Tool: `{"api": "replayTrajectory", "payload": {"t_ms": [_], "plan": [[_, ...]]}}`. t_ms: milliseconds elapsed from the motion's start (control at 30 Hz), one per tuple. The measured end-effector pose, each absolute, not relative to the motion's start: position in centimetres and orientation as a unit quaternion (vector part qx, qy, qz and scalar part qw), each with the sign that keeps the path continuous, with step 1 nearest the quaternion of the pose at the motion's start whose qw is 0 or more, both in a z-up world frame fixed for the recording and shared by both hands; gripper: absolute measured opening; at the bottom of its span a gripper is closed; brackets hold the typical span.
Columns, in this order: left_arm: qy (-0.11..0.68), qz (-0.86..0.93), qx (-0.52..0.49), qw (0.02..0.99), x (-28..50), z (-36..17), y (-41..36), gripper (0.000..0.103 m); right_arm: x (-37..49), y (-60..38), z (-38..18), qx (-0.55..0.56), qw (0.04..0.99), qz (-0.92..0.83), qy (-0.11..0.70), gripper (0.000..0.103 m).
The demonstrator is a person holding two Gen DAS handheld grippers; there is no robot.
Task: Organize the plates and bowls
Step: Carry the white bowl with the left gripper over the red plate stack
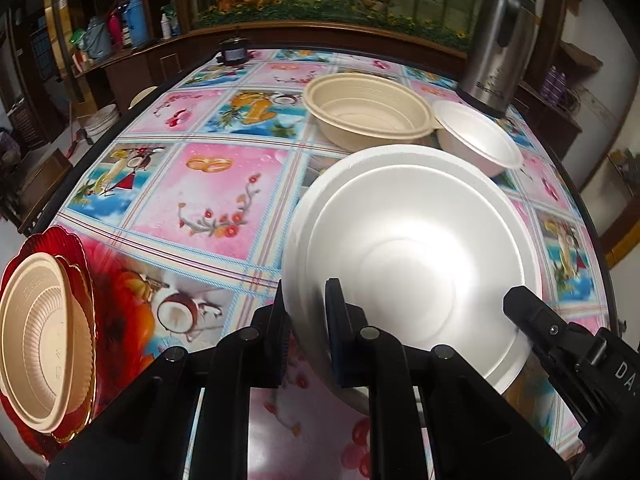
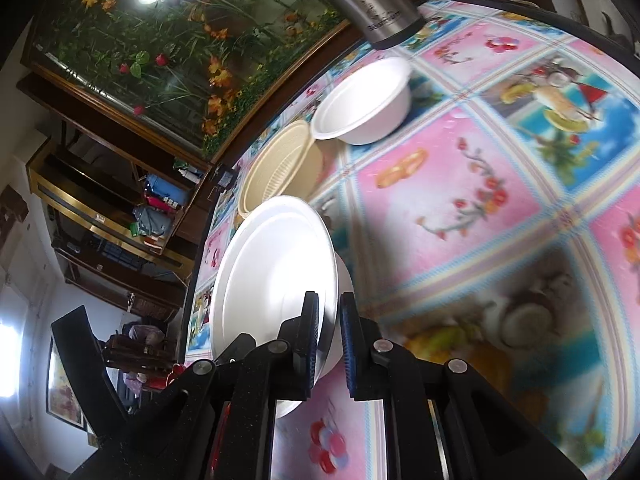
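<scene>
Large white bowl (image 1: 412,256): held tilted above the flowered tablecloth (image 1: 224,184), its hollow turned toward the left wrist camera; its rim is caught from two sides.

Left gripper (image 1: 306,320): clamped on the near rim of the large white bowl, one finger outside the wall, one inside.

Right gripper (image 2: 329,340): seen in its own view with the bowl's rim lodged between the two blue-padded fingers; a narrow gap shows beside the rim, so whether both pads are pressing cannot be told. In the left view its black body is seen at the bowl's right edge.

Beige bowl (image 1: 368,110): set upright on the table beyond the held bowl, well apart from both grippers.

Small white bowl (image 1: 476,140): placed just beside the beige bowl on its right, rims touching or nearly so, tipped slightly.

Beige plate (image 1: 44,344): laid on a red scalloped plate (image 1: 48,248) at the table's near left edge, left of the left gripper.

Steel kettle (image 1: 500,40): stood at the far right of the table, behind the small white bowl.
</scene>
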State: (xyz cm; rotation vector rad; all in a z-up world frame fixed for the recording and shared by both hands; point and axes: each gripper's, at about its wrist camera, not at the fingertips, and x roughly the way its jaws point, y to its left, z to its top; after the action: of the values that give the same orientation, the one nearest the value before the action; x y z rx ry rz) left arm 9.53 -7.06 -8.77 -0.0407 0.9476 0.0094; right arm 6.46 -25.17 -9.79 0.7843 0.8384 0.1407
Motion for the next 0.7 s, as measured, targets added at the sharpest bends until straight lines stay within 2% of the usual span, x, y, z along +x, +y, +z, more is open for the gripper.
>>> {"api": "replayTrajectory", "payload": {"t_ms": [700], "plan": [[0.440,-0.043,0.002,0.897,5.0,-7.2,-7.7,0.014,0.3,-26.2,-8.3,0.354,0.850,0.061,0.385,0.011]]}}
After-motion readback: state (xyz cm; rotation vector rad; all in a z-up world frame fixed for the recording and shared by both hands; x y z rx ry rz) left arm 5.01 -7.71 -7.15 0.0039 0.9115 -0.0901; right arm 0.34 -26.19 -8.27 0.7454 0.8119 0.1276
